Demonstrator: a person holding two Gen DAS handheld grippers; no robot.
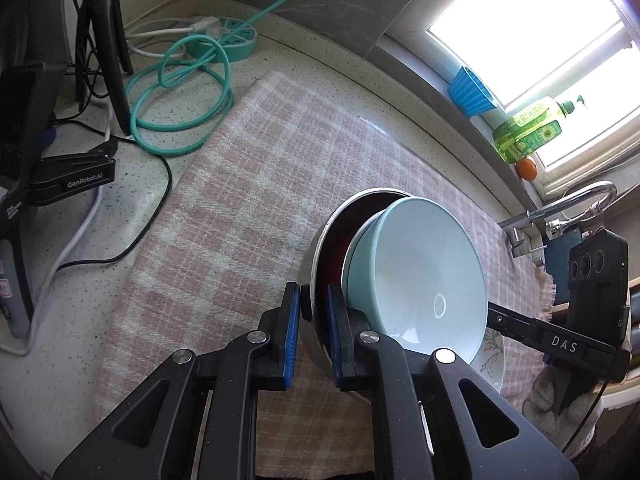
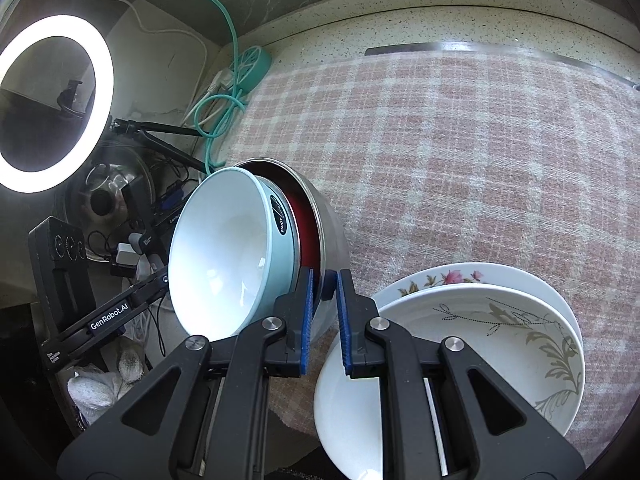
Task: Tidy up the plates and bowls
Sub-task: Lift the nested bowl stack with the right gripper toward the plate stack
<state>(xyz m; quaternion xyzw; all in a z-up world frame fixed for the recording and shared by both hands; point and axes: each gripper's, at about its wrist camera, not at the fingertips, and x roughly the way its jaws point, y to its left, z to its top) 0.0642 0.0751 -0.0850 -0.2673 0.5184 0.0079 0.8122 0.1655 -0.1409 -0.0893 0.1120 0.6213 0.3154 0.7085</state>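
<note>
A steel bowl [image 1: 320, 240] with a dark red inside holds a pale blue bowl [image 1: 424, 276] nested in it; the stack is tilted on its side above the pink checked cloth [image 1: 248, 184]. My left gripper [image 1: 313, 312] is shut on the steel bowl's rim. My right gripper [image 2: 323, 292] grips the same steel bowl [image 2: 332, 232] rim from the other side, with the blue bowl [image 2: 224, 252] to its left. Two stacked plates, a flowered one [image 2: 460, 276] under a leaf-patterned one [image 2: 472, 352], lie on the cloth below my right gripper.
A teal cable coil [image 1: 180, 96] and power strip [image 1: 236, 36] lie at the back left. A tripod [image 1: 104, 32] stands there. A window sill holds a blue cup [image 1: 470, 92], green bottle [image 1: 532, 128] and orange. A faucet [image 1: 576, 200] is right. A ring light [image 2: 52, 104] glows left.
</note>
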